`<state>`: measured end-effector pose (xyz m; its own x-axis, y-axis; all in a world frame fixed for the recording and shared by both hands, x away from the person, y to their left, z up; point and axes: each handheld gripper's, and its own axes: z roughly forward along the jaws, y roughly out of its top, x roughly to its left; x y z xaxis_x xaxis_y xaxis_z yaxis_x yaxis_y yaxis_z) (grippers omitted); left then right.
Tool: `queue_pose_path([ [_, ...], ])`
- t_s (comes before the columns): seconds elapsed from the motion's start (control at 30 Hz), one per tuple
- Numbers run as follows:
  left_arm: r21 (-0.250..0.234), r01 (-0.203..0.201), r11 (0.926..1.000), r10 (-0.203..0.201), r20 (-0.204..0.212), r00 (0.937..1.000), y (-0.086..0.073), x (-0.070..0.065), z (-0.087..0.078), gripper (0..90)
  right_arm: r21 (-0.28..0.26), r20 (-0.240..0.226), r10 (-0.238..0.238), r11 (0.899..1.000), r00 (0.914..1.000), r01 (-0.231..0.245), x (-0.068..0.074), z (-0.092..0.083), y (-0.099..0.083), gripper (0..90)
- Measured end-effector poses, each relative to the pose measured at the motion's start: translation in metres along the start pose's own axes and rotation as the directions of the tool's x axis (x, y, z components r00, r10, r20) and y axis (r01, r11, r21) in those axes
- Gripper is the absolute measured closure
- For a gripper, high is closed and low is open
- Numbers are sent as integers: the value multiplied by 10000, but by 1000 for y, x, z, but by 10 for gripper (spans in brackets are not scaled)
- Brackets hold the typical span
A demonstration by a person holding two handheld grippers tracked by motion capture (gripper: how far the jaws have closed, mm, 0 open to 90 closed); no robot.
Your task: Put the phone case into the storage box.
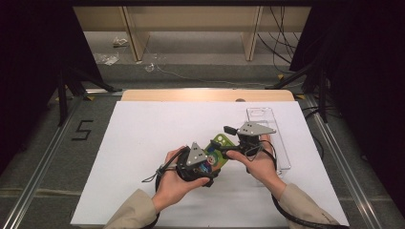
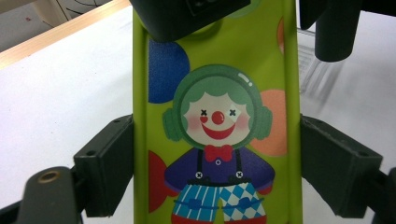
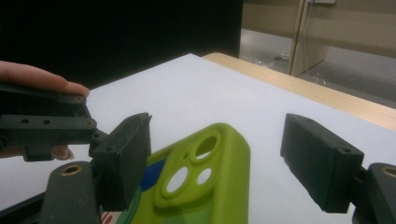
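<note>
1. So, starting on the left: our left gripper (image 1: 208,168) has the green phone case (image 1: 218,150) clamped by its two long edges. In the left gripper view the jaws press flat against both sides of the case (image 2: 215,116), with the clown print facing up at the camera. It's held up off the white table cover (image 1: 143,143), roughly mid-table and a bit toward our side.

2. Moving right: our right gripper (image 1: 228,141) sits at the camera-hole end of the case. In the right gripper view its jaws stand apart on either side of that end (image 3: 205,172), with a clear gap on the right and nothing pinched that we can see. So we'd call it open, not gripping yet.

3. Further right, a clear plastic tray (image 1: 270,136) lies flat on the table cover, just past the right hand (image 1: 258,164).

4. Step in hand, as we read it: lining up the right gripper to take the top end while the left holds the case steady.

5. Next move, we reckon: centre the right jaws over the case's edges and close gently. It's soft-looking, so it could flex or slip if we squeeze off-centre.
</note>
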<state>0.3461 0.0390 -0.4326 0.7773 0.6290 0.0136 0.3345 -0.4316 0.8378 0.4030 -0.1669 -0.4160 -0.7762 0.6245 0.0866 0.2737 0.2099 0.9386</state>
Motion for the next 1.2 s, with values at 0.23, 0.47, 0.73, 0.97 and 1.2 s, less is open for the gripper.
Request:
queue_pose_path([
  [0.23, 2, 9, 10000, -9, -4, 10000, 0, 0, 0, 165, 27, -106, 62, 10000, 9999, -61, 1, 1, 0, 303],
  [0.47, -33, 15, 10000, -15, -41, 10000, 0, 0, 0, 165, 26, -127, 87, 10000, 9999, -87, 1, 1, -1, 332],
  [0.73, -37, 22, 10000, -22, -52, 10000, 0, 1, 0, 164, 38, -241, 177, 9998, 9996, -176, 1, 2, -1, 378],
  [0.97, -22, 50, 10000, -50, -34, 10000, 0, 1, 1, 165, 36, -318, 273, 9996, 9991, -271, 2, 2, -1, 422],
  [1.2, -22, 82, 10000, -83, -42, 10000, -1, 1, 1, 164, -33, -317, 434, 9990, 9986, -435, 0, 1, -1, 462],
])
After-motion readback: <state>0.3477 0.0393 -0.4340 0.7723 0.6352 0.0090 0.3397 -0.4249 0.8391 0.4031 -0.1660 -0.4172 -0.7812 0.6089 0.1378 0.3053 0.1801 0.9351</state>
